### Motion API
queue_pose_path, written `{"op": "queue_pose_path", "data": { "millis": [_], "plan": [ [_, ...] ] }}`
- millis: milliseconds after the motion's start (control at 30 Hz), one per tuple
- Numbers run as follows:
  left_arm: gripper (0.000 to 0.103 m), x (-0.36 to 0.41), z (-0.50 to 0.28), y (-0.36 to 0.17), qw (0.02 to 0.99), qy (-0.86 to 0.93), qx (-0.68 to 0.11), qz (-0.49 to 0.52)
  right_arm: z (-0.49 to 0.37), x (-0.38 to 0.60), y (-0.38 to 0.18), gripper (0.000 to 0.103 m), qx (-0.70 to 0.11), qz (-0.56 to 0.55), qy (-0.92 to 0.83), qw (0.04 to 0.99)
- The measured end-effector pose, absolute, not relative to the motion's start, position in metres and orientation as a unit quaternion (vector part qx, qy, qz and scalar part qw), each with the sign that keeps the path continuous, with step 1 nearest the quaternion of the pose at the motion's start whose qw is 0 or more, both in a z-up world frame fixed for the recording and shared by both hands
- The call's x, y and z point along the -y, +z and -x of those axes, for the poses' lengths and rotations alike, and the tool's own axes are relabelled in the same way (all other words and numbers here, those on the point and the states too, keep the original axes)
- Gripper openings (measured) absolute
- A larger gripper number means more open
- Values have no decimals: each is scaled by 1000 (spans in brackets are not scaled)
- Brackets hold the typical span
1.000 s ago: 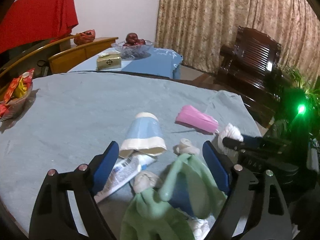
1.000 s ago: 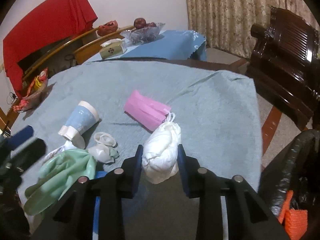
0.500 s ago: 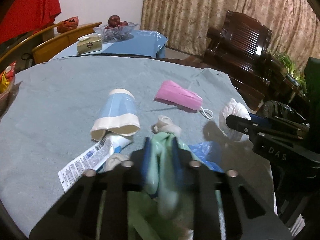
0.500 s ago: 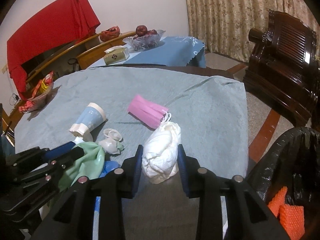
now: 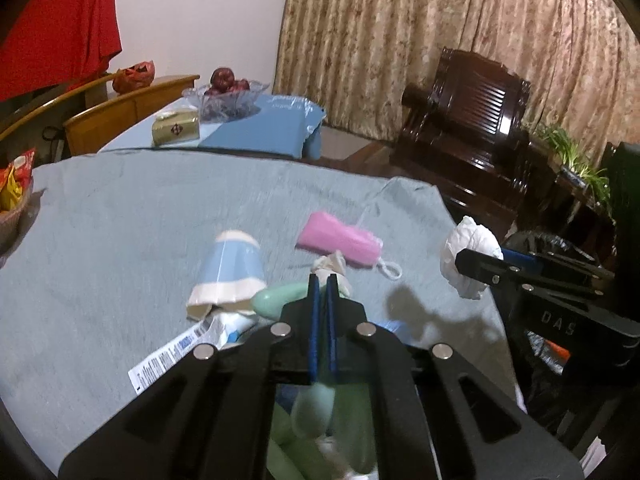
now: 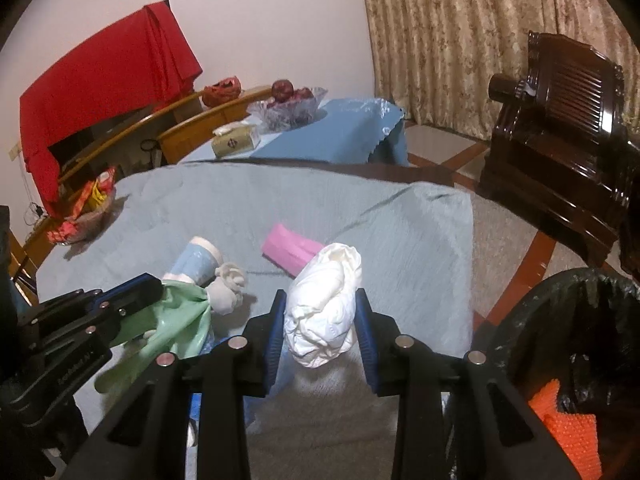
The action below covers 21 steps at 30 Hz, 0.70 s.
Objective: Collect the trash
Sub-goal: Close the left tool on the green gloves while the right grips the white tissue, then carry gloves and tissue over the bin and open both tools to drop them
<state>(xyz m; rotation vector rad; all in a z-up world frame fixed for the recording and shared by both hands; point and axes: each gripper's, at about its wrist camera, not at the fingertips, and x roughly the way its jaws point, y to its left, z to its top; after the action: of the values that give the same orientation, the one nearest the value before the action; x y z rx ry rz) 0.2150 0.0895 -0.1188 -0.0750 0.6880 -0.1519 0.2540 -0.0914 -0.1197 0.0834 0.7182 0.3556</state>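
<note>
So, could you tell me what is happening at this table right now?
A person is clearing trash with two handheld tongs. The left tongs have just closed on a green rubber glove. The right tongs hold a crumpled white wad near the black trash bag. A paper cup and pink mask remain on the table.

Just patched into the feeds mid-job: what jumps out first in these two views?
The right gripper holds a crumpled white wad lifted off the grey-blue tablecloth, beside the black-lined trash bin at lower right. The left gripper has just closed on a pale green rubber glove. A pink face mask and a tipped blue paper cup lie mid-table.
</note>
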Motion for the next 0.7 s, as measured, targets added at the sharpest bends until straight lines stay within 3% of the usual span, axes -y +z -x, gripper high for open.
{"op": "queue_pose_path", "data": {
  "millis": [700],
  "plan": [
    [2, -35, -199, -59, 948, -125, -291, 33, -209, 152, -65, 33, -293, -55, 140, 944]
  ]
}}
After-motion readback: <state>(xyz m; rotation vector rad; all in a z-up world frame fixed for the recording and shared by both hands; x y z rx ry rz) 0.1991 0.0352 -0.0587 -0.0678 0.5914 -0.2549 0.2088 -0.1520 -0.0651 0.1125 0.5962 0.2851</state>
